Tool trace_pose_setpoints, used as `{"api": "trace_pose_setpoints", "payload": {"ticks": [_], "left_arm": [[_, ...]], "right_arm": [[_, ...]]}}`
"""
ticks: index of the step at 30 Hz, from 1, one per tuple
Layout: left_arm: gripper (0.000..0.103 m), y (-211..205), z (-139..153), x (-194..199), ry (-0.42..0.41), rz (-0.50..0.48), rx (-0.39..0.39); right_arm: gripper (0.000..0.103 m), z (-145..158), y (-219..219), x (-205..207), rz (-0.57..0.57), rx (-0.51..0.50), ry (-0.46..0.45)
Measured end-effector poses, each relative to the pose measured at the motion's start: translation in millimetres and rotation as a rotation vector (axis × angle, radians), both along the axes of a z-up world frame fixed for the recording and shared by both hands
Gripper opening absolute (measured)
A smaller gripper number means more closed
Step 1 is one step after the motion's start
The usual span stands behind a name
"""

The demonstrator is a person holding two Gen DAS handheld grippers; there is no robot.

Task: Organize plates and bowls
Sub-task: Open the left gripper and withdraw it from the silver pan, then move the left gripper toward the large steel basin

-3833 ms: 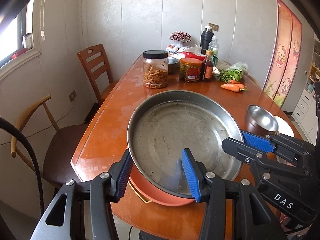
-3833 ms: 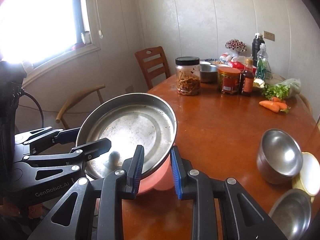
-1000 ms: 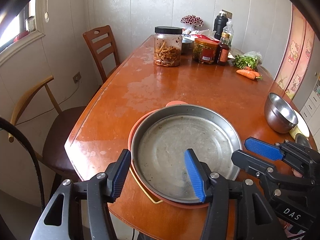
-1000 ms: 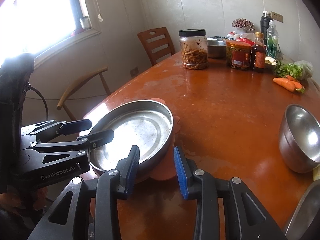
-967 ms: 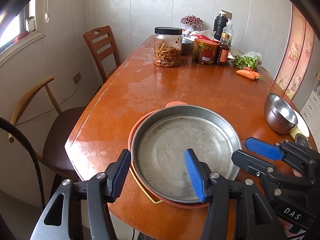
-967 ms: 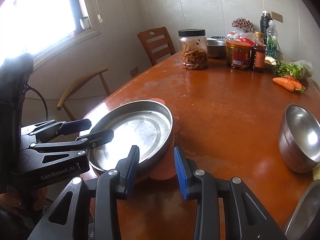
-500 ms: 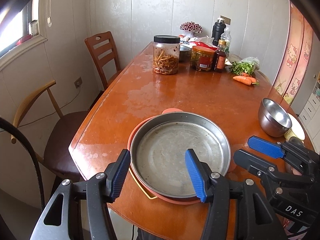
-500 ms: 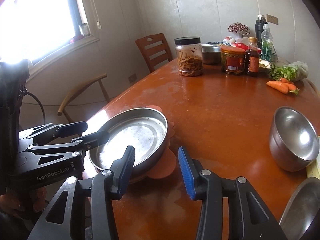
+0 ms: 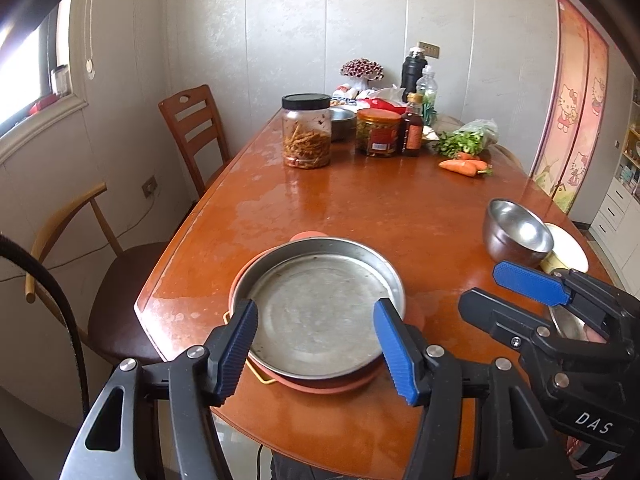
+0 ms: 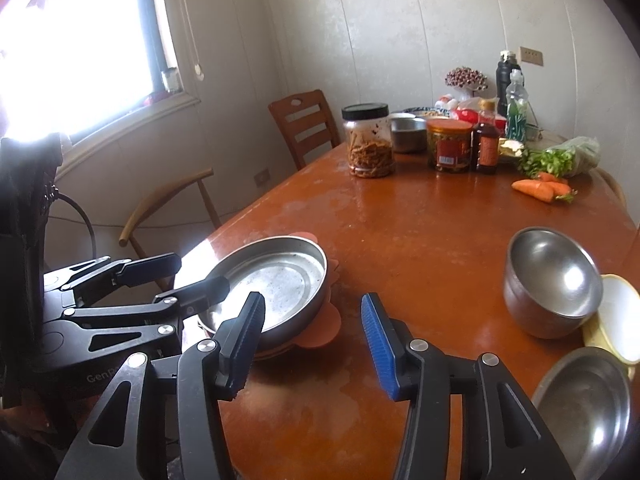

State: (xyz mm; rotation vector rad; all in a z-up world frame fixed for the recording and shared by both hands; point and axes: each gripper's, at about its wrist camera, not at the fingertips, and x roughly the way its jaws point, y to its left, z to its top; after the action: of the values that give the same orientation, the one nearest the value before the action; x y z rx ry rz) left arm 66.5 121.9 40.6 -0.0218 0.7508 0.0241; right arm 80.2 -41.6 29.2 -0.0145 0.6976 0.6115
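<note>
Steel pan (image 9: 316, 304): round, shallow, dull grey, speckled, nested on an orange plate (image 9: 332, 384), just ahead of both grippers.
Left gripper (image 9: 316, 344): jaws opening, empty.
Right gripper (image 10: 312, 336): jaws opening, empty.
Steel bowl (image 10: 552, 280): ahead-right of the right gripper.

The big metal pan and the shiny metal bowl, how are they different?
The metal pan is wide, shallow and flat-bottomed; the metal bowl is narrower, deep and rounded. The pan looks dull and speckled; the bowl gleams like a mirror. The pan sits on an orange plate; the bowl stands directly on the table. Both are silver metal, upright and empty.
</note>
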Motion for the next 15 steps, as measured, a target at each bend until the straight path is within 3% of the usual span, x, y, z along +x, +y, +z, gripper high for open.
{"api": "trace_pose_setpoints", "payload": {"ticks": [15], "left_arm": [[0.061,-46.5,25.1,-23.2,-0.060,-0.065,-0.007]], "right_arm": [[0.059,36.1,-49.9,-39.2,-0.060,0.044,-0.091]]}}
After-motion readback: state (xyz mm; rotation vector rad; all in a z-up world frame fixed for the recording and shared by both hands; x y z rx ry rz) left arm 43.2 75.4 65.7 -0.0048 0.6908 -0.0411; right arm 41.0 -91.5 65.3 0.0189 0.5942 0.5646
